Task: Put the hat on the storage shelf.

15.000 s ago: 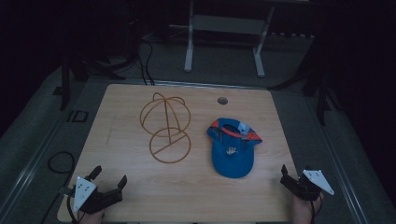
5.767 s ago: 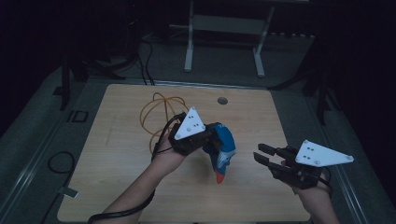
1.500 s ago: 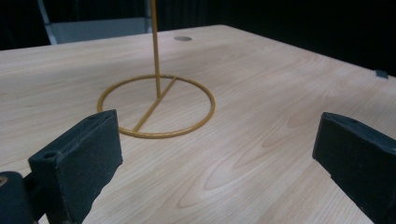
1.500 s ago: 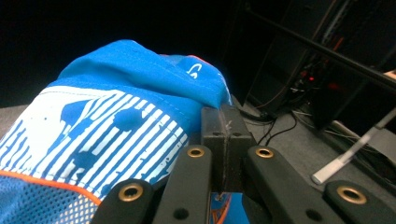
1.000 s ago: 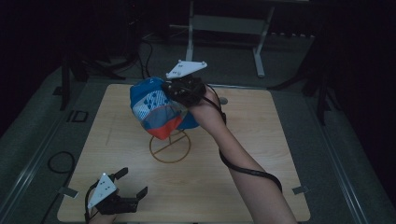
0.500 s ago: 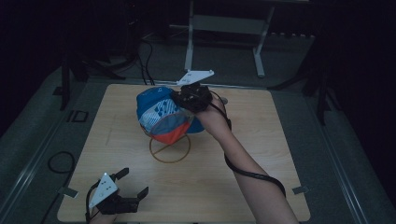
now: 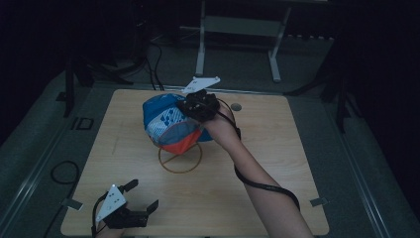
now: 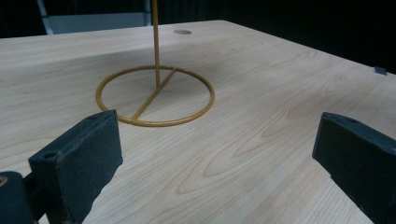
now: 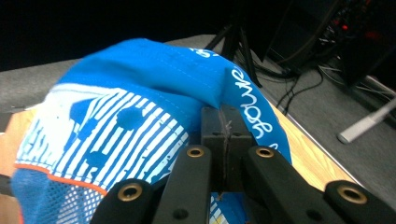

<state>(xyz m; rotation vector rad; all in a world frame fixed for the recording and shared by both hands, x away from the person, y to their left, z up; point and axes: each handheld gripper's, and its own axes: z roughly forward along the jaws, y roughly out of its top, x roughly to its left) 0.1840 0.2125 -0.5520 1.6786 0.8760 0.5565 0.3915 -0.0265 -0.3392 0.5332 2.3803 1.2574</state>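
Observation:
A blue cap (image 7: 166, 121) with a white striped panel and an orange edge hangs over the top of a gold wire stand, whose ring base (image 7: 180, 159) rests on the wooden table (image 7: 277, 148). My right gripper (image 7: 195, 106) is shut on a fold of the cap's blue cloth (image 9: 140, 93), its jaws pressed together around the fabric (image 9: 224, 121). The cap hides the stand's upper loops. My left gripper (image 7: 143, 194) sits low at the table's front left corner, open and holding nothing. Its view looks between its two pads (image 8: 84, 149) toward the stand's ring and post (image 8: 154, 98).
A round grommet hole (image 7: 236, 106) sits near the table's far edge. Behind the table stands a metal frame (image 7: 237, 25) on the dark floor. A cable loop (image 7: 62, 171) lies off the table's left side.
The right gripper has sunk a little with the cap, bringing it lower over the stand. The left gripper has stayed at the front left corner.

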